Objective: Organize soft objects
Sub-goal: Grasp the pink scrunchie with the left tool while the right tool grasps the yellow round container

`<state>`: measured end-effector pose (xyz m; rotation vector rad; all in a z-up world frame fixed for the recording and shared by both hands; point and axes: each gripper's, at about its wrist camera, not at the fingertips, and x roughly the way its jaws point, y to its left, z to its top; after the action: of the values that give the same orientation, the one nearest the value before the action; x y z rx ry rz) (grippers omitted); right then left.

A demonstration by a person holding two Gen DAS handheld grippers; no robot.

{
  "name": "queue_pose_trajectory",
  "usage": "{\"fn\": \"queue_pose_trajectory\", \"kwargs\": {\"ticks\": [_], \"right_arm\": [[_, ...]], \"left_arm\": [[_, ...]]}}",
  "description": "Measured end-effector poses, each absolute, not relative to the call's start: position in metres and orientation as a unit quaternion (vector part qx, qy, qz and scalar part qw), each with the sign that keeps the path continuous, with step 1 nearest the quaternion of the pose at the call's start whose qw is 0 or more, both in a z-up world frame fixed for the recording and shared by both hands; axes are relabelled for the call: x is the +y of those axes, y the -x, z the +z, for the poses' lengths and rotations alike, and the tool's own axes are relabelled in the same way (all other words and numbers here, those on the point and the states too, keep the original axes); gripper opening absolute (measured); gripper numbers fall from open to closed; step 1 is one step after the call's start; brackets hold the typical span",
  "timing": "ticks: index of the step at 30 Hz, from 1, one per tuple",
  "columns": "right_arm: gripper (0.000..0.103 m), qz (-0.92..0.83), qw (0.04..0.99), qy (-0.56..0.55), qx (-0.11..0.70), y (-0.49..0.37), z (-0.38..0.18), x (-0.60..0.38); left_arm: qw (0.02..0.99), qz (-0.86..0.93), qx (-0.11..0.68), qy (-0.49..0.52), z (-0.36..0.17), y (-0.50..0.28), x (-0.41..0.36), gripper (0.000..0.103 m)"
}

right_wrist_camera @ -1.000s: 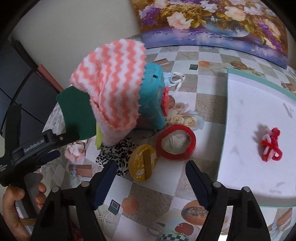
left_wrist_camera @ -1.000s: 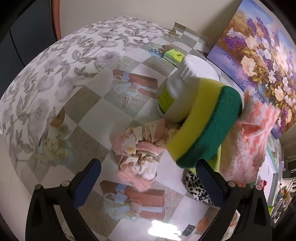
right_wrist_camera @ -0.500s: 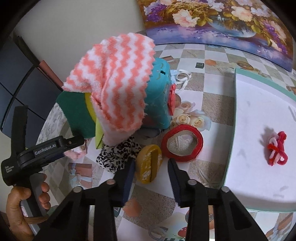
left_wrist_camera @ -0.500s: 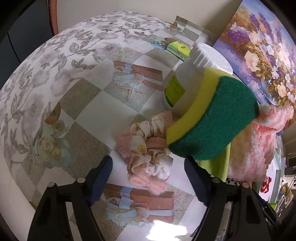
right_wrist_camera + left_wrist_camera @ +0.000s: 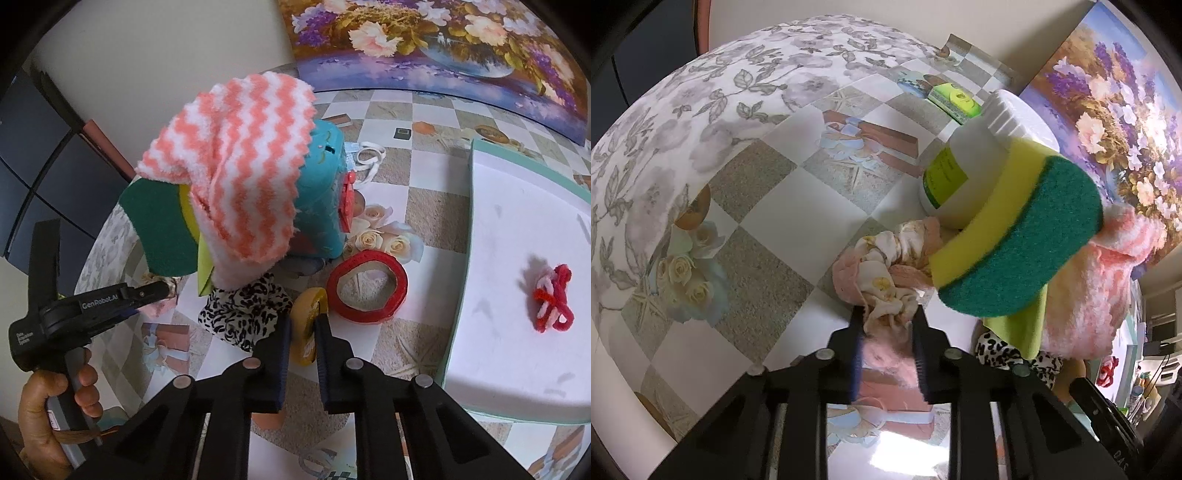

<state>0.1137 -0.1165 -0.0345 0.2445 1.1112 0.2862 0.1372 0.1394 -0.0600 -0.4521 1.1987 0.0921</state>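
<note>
Both claws just closing: your left claw [image 5: 888, 328] grips the pink scrunchie [image 5: 882, 273], right claw [image 5: 303, 332] pinches the yellow disc [image 5: 308, 325]; lift carelessly and the sponge [image 5: 1019, 243] overhanging the scrunchie topples

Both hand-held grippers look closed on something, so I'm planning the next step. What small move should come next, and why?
Probably lift both straight up. The left hand-held gripper pinches the pink scrunchie, the right hand-held gripper the yellow ring; both still rest on the table beside clutter.
</note>
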Motion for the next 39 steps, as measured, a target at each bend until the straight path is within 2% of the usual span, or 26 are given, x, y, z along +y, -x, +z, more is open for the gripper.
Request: {"fn": "queue_pose_trajectory", "kwargs": {"ticks": [20, 39], "right_arm": [[0.013, 0.129, 0.835, -0.153, 0.512, -0.109, -0.022, -0.133], [0.013, 0.097, 0.852, -0.181, 0.482, -0.095, 0.003, -0.167]], "left_arm": [[0.809, 0.067, 0.546, 0.205, -0.037, -0.106, 0.152, 0.017], [0.863, 0.04, 0.472, 0.176, 0.053, -0.083, 0.125, 0.017]]}}
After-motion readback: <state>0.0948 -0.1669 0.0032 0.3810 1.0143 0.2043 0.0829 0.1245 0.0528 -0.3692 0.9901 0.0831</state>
